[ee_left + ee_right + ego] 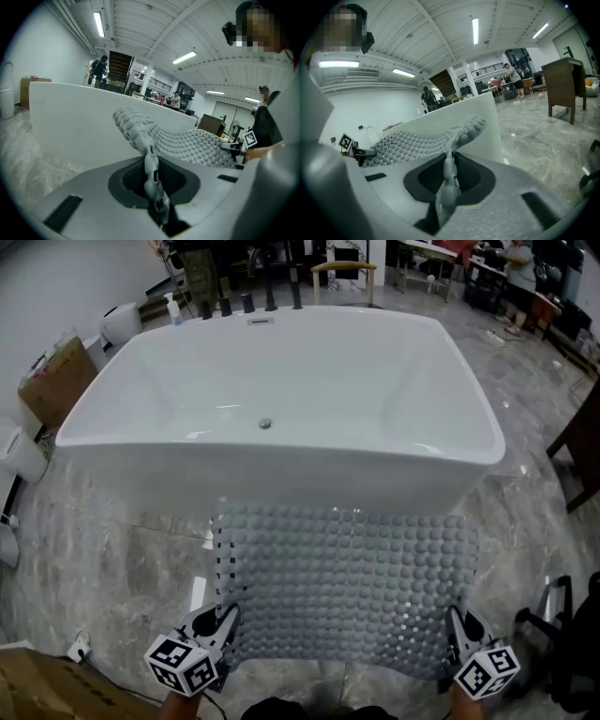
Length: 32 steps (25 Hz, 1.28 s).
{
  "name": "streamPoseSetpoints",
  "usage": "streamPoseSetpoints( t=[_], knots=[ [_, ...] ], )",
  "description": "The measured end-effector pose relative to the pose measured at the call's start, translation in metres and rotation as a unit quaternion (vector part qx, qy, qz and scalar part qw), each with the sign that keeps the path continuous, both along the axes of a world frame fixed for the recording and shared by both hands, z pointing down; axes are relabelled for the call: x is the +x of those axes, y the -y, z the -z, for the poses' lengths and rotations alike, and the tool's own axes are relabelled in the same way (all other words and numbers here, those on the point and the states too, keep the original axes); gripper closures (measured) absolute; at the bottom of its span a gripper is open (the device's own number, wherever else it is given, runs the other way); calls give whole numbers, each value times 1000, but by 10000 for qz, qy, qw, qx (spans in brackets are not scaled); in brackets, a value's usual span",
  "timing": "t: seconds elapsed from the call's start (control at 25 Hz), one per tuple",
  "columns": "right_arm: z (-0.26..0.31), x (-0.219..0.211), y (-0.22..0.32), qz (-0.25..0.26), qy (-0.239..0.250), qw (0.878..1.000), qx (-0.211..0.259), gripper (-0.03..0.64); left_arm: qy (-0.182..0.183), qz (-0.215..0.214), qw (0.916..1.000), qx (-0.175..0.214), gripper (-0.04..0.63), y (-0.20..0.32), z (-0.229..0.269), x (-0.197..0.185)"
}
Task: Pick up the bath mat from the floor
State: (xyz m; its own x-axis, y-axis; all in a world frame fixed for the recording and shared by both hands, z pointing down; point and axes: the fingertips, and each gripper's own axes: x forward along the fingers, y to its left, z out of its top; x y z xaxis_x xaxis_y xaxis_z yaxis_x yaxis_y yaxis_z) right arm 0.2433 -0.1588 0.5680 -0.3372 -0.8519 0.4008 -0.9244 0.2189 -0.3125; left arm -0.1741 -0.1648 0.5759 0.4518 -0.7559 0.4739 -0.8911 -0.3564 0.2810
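Note:
A grey bubble-textured bath mat (347,582) is lifted off the marble floor in front of the white bathtub (281,399). Its near edge hangs between my two grippers. My left gripper (223,622) is shut on the mat's near left corner. My right gripper (457,629) is shut on the near right corner. In the left gripper view the mat (187,143) runs from the jaws toward the other gripper (234,147), its edge pinched between the pads. The right gripper view shows the mat (422,140) clamped the same way, sagging toward the left gripper (358,151).
The bathtub stands directly ahead with black taps (248,301) on its far rim. A cardboard box (56,381) and white containers (19,456) stand to the left. A dark cabinet (581,446) is at the right. People stand in the background.

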Motion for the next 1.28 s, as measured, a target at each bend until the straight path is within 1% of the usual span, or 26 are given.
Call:
streamPoseSetpoints(
  t=[0.24, 0.52, 0.6, 0.72, 0.84, 0.96, 1.12, 1.28],
  knots=[
    [80, -5, -5, -79, -15, 9999, 116, 568, -7, 53, 9999, 144, 546, -6, 84, -3],
    [177, -16, -12, 1, -52, 9995, 313, 568, 39, 19, 9992, 388, 548, -18, 183, -9],
    [201, -18, -14, 21, -24, 9992, 397, 568, 78, 58, 9990, 426, 548, -20, 214, -11],
    [235, -19, -18, 18, 51, 9988, 484, 568, 38, 59, 9985, 539, 548, -27, 247, -15],
    [271, -20, -26, 15, 110, 9985, 531, 568, 112, 129, 9983, 563, 548, -30, 291, -15],
    [303, -19, -35, 0, 177, 9982, 574, 568, 96, 131, 9981, 593, 548, -36, 324, -14],
    [348, -12, -45, -51, 267, 9973, 681, 568, -68, 18, 9973, 735, 548, -47, 359, -11],
    [394, -10, -55, -45, 290, 9960, 841, 568, -91, -29, 9966, 823, 548, -54, 404, -10]
  ],
)
